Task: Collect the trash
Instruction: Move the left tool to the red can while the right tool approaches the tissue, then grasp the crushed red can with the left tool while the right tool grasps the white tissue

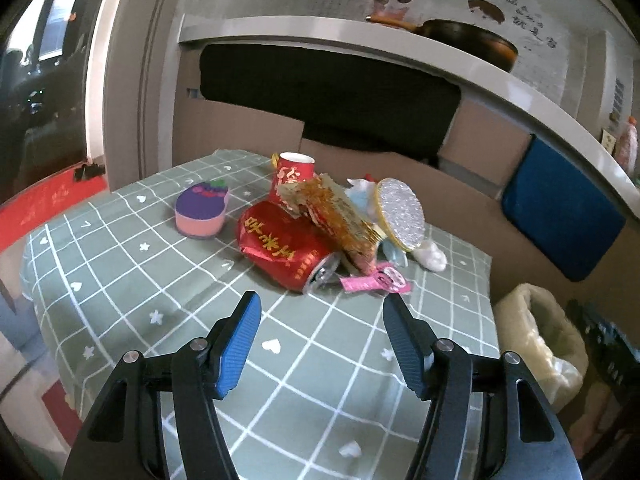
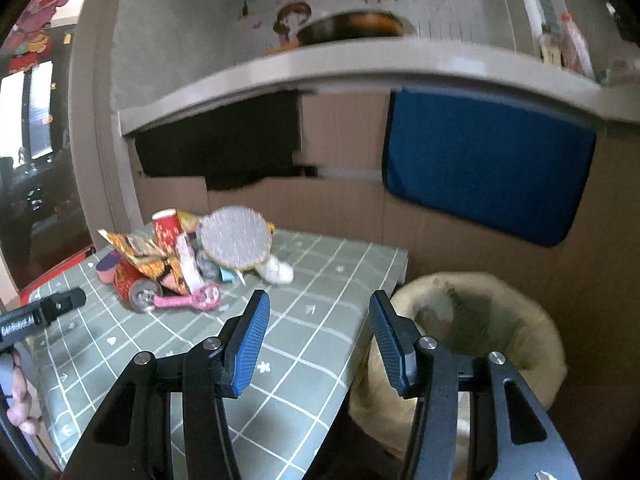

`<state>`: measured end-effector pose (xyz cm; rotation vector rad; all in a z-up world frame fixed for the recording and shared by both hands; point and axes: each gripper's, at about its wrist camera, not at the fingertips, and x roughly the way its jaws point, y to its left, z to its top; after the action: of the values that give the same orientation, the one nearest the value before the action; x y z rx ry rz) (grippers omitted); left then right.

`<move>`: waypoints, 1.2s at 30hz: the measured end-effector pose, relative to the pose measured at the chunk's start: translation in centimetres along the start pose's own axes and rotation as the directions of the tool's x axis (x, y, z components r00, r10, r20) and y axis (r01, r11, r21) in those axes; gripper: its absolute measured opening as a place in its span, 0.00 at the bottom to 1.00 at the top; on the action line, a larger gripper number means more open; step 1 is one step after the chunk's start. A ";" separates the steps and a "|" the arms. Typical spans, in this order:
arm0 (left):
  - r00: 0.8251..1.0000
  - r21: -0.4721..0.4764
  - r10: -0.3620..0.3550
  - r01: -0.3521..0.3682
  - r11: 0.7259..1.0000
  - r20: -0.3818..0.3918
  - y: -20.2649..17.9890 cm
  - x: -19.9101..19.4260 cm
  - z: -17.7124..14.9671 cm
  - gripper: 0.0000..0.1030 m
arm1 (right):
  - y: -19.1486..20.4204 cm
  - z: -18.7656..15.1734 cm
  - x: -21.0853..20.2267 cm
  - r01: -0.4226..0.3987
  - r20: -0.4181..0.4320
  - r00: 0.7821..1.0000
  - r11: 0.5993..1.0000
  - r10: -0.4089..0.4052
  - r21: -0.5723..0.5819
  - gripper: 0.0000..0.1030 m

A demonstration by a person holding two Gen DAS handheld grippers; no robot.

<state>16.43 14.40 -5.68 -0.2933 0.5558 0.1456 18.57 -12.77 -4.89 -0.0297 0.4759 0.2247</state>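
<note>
A pile of trash lies on the green checked tablecloth: a crushed red can on its side, a red paper cup, a crumpled orange snack wrapper, a silver foil lid, a pink wrapper and white tissue. My left gripper is open and empty, just short of the can. My right gripper is open and empty, over the table's right edge, between the pile and a bin lined with a yellowish bag.
A purple and pink sponge lies left of the pile. The bin stands on the floor right of the table. Cardboard panels and a blue pad stand behind. A shelf overhead carries a pan.
</note>
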 end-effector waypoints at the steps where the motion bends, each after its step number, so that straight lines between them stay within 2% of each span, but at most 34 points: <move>1: 1.000 0.004 0.003 -0.003 1.000 0.005 0.1 0.3 0.2 0.62 | 0.0 -0.3 0.4 -0.003 -0.012 1.000 1.000 0.003 -0.001 0.49; 4: 0.999 0.015 0.006 -0.006 1.000 0.031 0.8 1.4 1.3 0.62 | 0.2 -0.8 1.1 -0.006 -0.035 0.999 1.000 0.006 -0.015 0.49; 6: 1.000 0.011 0.006 -0.006 1.000 0.023 1.6 2.8 2.4 0.62 | 0.5 -1.0 1.6 -0.005 -0.046 0.999 1.000 0.004 -0.026 0.49; 11: 0.998 -0.059 0.038 -0.041 0.997 -0.050 4.3 7.2 4.7 0.62 | 0.9 -1.4 2.7 -0.023 -0.076 0.997 1.000 0.022 -0.018 0.48; 14: 0.992 -0.149 0.038 -0.055 0.987 -0.119 6.2 10.4 5.6 0.62 | 1.2 -1.5 3.3 -0.038 -0.093 0.995 0.999 0.036 -0.019 0.48; 16: 0.987 -0.209 0.017 -0.051 0.977 -0.160 7.2 12.1 5.6 0.62 | 1.5 -1.6 3.5 -0.042 -0.098 0.994 0.999 0.039 -0.029 0.48; 18: 0.981 -0.220 0.006 -0.050 0.974 -0.195 7.3 13.3 5.3 0.62 | 1.6 -1.7 3.7 -0.034 -0.101 0.994 0.999 0.030 -0.039 0.48; 22: 0.982 -0.226 -0.018 -0.025 0.974 -0.187 7.0 13.9 5.1 0.62 | 1.5 -1.9 4.5 -0.035 -0.122 0.992 0.999 0.032 -0.031 0.48; 26: 0.969 -0.337 -0.120 0.042 0.940 -0.214 7.8 14.9 4.6 0.65 | 1.7 -1.9 5.4 -0.051 -0.140 0.989 0.998 0.046 -0.032 0.49; 29: 0.956 -0.411 -0.163 0.051 0.910 -0.243 8.2 15.9 4.6 0.69 | 1.9 -1.2 6.0 -0.065 -0.129 0.990 0.997 0.059 -0.048 0.48; 32: 0.957 -0.418 -0.154 0.039 0.908 -0.245 7.8 16.3 4.7 0.69 | 2.2 0.6 7.5 -0.136 -0.138 0.982 0.989 0.127 -0.053 0.48; 36: 0.946 -0.414 -0.185 0.060 0.908 -0.267 6.7 16.8 4.8 0.68 | 3.2 3.6 11.0 -0.197 -0.157 0.971 0.977 0.182 -0.087 0.48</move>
<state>31.51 23.22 -12.46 -0.7613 0.8089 0.0900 29.02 -7.05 -6.69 -0.1013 0.6166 0.4371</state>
